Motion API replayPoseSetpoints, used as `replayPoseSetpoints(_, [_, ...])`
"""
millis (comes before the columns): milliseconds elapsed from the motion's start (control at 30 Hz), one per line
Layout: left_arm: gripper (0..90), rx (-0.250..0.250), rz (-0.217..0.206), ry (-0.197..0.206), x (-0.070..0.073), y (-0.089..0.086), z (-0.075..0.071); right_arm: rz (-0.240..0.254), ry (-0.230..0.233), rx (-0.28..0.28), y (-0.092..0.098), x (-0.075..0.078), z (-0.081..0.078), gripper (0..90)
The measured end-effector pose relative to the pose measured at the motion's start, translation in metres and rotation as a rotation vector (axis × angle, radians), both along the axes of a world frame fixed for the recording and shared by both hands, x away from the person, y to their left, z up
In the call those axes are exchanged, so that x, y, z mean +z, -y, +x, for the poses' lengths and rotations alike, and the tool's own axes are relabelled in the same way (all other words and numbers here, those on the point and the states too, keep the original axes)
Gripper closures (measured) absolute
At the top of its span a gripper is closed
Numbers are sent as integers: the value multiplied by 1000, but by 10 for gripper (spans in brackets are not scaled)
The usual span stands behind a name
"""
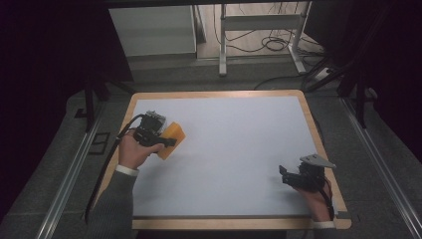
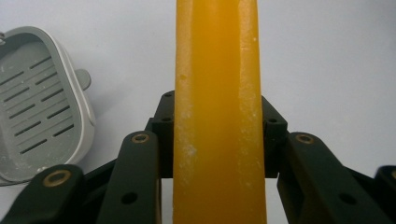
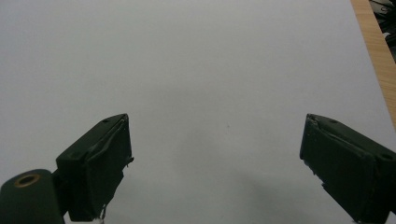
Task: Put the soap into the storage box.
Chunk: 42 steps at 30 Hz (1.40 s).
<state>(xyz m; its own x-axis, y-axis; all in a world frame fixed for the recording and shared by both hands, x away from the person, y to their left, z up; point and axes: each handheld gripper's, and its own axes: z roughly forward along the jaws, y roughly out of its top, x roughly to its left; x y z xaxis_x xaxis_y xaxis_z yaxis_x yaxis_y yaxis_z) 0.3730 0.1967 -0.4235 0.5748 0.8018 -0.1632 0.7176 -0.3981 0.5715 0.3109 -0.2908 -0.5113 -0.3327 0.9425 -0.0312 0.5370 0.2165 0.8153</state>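
Note:
An orange bar of soap [image 2: 217, 93] stands on edge between the jaws of my left gripper [image 1: 168, 140], which is shut on it at the left side of the white table top [image 1: 239, 149]. Black fingertips [image 2: 163, 116] press the bar from both sides. In the high view the soap [image 1: 173, 135] juts out to the right of the hand. A grey slotted soap dish [image 2: 37, 107] lies on the table just beside the held bar. My right gripper [image 1: 287, 175] rests near the front right corner, and its jaws [image 3: 217, 154] stand wide apart over bare table.
A wooden rim [image 1: 219, 93] frames the white top; the right gripper view has this rim [image 3: 378, 56] close at its right. Beyond the table are a grey floor, metal desk legs [image 1: 223, 45] and loose cables [image 1: 276, 44].

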Motion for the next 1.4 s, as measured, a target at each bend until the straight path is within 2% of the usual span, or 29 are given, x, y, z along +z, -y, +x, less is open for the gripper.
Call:
replayPoseSetpoints(333, [608,31,-6,-2,2,-7,8,-4,-2,1,1,0,0,89])
replayPoseSetpoints(533, [608,34,6,-6,5,-9,11,-2,-1,0,1,0,0,89])
replayPoseSetpoints(933, [608,53,-16,-13,5,-17,19,-9,-5,1,1,-1,1,89])
replayPoseSetpoints(1133, [608,92,-22,8,8,-23,24,-9,5,-7,2,-1,0,89])
replayPoseSetpoints(1400, [608,123,-14,2,10,-35,32,-7,3,-14,3,-1,0,89])
